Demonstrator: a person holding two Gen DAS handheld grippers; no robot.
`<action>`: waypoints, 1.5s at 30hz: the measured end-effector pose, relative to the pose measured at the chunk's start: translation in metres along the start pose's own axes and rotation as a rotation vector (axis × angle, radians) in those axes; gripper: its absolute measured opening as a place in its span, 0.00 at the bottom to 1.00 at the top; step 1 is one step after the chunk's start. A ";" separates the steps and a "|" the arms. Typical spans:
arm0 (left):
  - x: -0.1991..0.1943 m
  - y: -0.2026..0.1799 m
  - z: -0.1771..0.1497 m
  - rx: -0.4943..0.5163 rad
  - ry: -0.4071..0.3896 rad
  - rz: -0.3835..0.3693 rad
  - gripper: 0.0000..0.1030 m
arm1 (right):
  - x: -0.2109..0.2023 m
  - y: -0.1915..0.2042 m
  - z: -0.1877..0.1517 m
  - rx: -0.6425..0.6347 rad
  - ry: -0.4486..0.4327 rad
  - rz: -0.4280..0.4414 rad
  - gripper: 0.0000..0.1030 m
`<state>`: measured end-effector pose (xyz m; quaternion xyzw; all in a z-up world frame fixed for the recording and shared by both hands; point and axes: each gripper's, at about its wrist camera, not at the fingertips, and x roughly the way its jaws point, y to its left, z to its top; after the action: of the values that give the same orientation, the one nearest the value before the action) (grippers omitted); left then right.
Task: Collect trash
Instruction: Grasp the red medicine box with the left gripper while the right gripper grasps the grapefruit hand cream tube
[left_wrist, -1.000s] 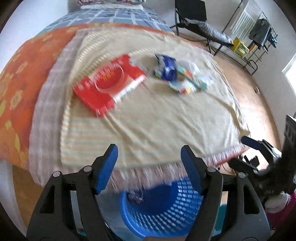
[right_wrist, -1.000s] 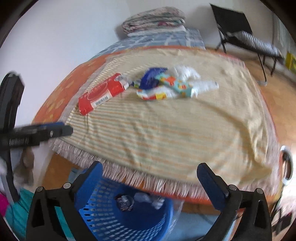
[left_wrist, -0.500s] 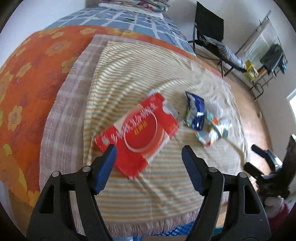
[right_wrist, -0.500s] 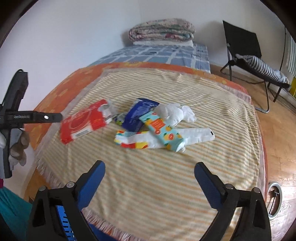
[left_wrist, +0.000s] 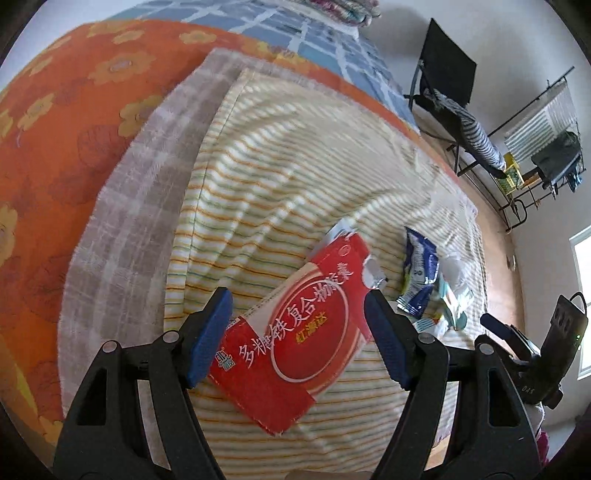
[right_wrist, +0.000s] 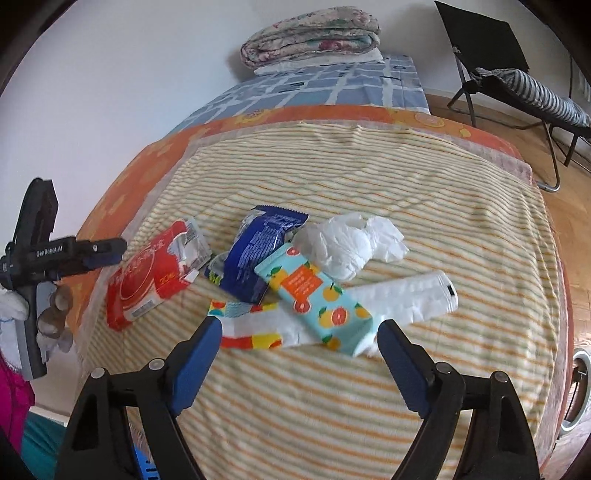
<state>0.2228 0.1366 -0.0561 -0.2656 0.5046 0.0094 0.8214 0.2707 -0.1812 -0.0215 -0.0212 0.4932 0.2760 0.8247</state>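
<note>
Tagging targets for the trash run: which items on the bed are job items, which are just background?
Job:
red box
blue wrapper
citrus carton
white tissue
white pack
left gripper, right gripper, both open

Background:
striped blanket
folded quilt
black chair

on the bed (right_wrist: 480, 369) the trash lies in a cluster toward the near edge. the flat carton (left_wrist: 291, 332) lies at the cluster's left end, near the bed's left edge, between the spread fingers of the left hand-held gripper (left_wrist: 297, 332). just right of it the foil wrapper (right_wrist: 258, 254) rests partly over the printed wrapper (right_wrist: 251, 328). the juice box (right_wrist: 317, 302) lies across that wrapper, with the crumpled tissue (right_wrist: 347, 243) behind it and the padded packet (right_wrist: 406, 295) to its right. the right hand-held gripper (right_wrist: 299, 358) sits before the juice box. folded blankets (right_wrist: 310, 37) lie at the bed's far end.
</note>
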 end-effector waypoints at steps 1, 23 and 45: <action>0.004 0.002 0.000 -0.011 0.016 -0.012 0.74 | 0.001 -0.001 0.002 0.004 -0.001 0.001 0.86; 0.018 -0.071 -0.048 0.365 0.083 0.147 0.78 | 0.034 -0.003 0.007 0.022 0.093 0.063 0.74; 0.043 -0.096 -0.069 0.533 0.058 0.325 0.88 | 0.050 0.014 0.017 -0.116 0.072 -0.069 0.43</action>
<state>0.2141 0.0130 -0.0751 0.0428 0.5486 0.0004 0.8350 0.2959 -0.1424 -0.0505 -0.0957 0.5047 0.2748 0.8128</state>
